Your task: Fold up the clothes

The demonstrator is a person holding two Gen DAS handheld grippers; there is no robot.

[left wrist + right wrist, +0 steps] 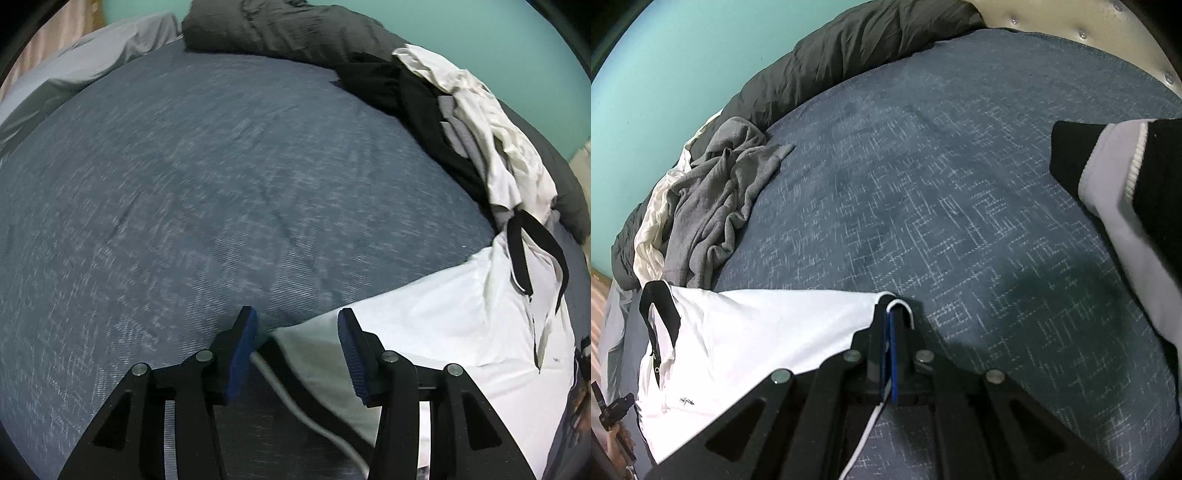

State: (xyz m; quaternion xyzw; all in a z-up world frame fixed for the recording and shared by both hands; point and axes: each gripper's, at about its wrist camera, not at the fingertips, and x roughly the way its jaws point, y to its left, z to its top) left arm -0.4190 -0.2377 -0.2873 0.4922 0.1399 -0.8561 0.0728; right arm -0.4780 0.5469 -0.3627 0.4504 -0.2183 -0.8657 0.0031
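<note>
We see the white shirt [757, 325] lying flat on the bed [923, 184]. Our right gripper [891, 317] is clamped on its edge. Our left gripper [297, 325] stands apart, unclamped, over the shirt's corner. A clothes pile [461, 122] lies at 2 o'clock.

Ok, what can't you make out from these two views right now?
- White shirt: lower part cut off by the left wrist frame's edge.
- Pile of clothes: garments overlap; count unclear.
- Right gripper: fingers hide how much shirt hem is pinched.
- Left wrist view: bedspread motion-blurred.
</note>
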